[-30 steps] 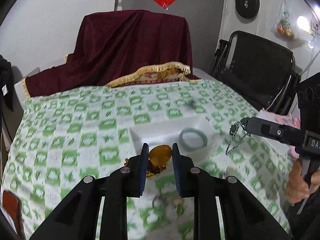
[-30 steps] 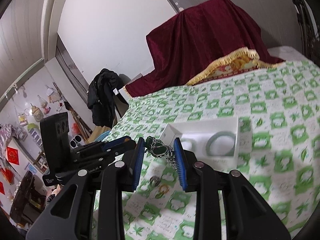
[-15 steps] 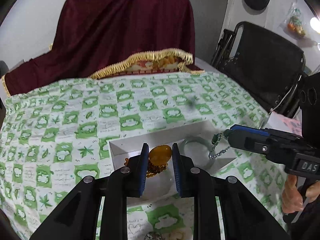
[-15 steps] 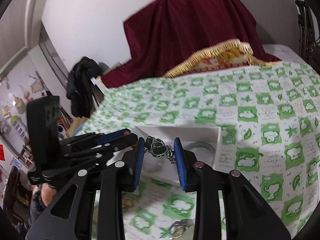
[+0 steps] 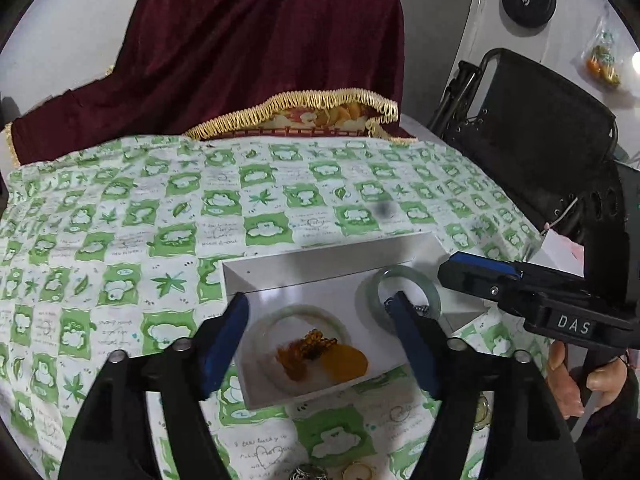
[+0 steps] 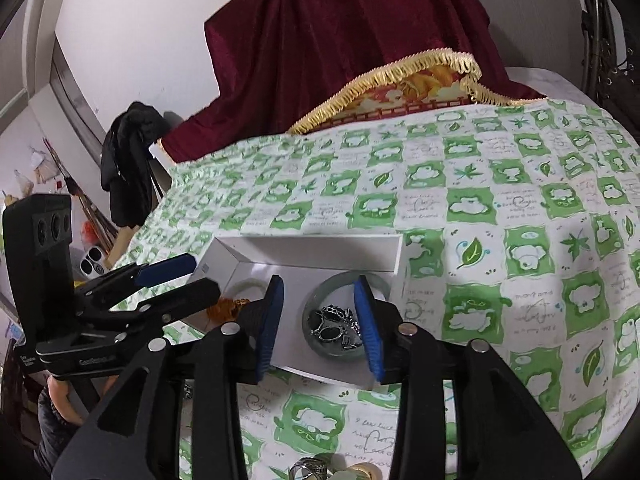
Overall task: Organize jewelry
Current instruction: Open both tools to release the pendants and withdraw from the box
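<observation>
A white open box (image 5: pixel 320 276) (image 6: pixel 320 248) lies on the green-checked tablecloth. My left gripper (image 5: pixel 320 332) is open above its left half; an amber pendant with beads (image 5: pixel 324 356) (image 6: pixel 228 306) lies inside a pale bangle (image 5: pixel 280 316). My right gripper (image 6: pixel 320 320) is open over the right half; a dark-stone silver chain piece (image 6: pixel 334 328) lies inside a grey-green jade bangle (image 5: pixel 404 284) (image 6: pixel 344 280). The right gripper also shows in the left wrist view (image 5: pixel 480 276), and the left gripper in the right wrist view (image 6: pixel 176 280).
Rings (image 5: pixel 356 470) (image 6: pixel 316 468) lie on the cloth in front of the box. A maroon gold-fringed cloth (image 5: pixel 260 52) covers something at the table's back. A black folding chair (image 5: pixel 532 132) stands at the right.
Both grippers moved down over the box and opened. The amber pendant dropped from the left gripper and the dark-stone chain from the right, each into a bangle.
</observation>
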Action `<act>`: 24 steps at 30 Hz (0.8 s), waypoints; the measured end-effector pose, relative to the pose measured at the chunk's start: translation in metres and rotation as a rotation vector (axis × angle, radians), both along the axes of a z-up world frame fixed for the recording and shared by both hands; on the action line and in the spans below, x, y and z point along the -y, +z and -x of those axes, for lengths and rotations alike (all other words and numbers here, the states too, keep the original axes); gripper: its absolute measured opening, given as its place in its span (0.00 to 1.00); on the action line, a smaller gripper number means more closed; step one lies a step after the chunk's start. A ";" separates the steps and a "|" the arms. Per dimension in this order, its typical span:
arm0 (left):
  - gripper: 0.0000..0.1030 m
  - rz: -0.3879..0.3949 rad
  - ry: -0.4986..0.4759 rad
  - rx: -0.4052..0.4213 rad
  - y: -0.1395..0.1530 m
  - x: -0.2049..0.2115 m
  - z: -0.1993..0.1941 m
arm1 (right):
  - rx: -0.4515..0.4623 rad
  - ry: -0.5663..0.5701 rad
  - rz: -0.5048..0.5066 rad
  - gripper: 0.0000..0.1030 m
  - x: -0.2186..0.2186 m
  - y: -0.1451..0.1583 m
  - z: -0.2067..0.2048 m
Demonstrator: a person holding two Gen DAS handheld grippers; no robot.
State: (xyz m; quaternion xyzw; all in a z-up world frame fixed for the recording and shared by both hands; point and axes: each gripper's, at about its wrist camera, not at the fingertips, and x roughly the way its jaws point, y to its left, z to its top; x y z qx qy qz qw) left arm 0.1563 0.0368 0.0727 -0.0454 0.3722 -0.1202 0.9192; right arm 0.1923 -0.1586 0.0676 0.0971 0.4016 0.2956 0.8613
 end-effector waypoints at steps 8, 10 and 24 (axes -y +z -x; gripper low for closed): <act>0.96 -0.015 0.066 0.087 0.015 -0.006 0.021 | 0.073 -0.059 -0.034 0.60 0.011 0.016 0.018; 0.97 -0.010 0.090 0.106 0.017 -0.011 0.029 | 0.097 -0.091 -0.056 0.67 0.019 0.021 0.026; 0.97 -0.061 0.159 0.073 -0.015 -0.018 0.078 | 0.107 -0.204 -0.142 0.93 0.060 0.019 0.068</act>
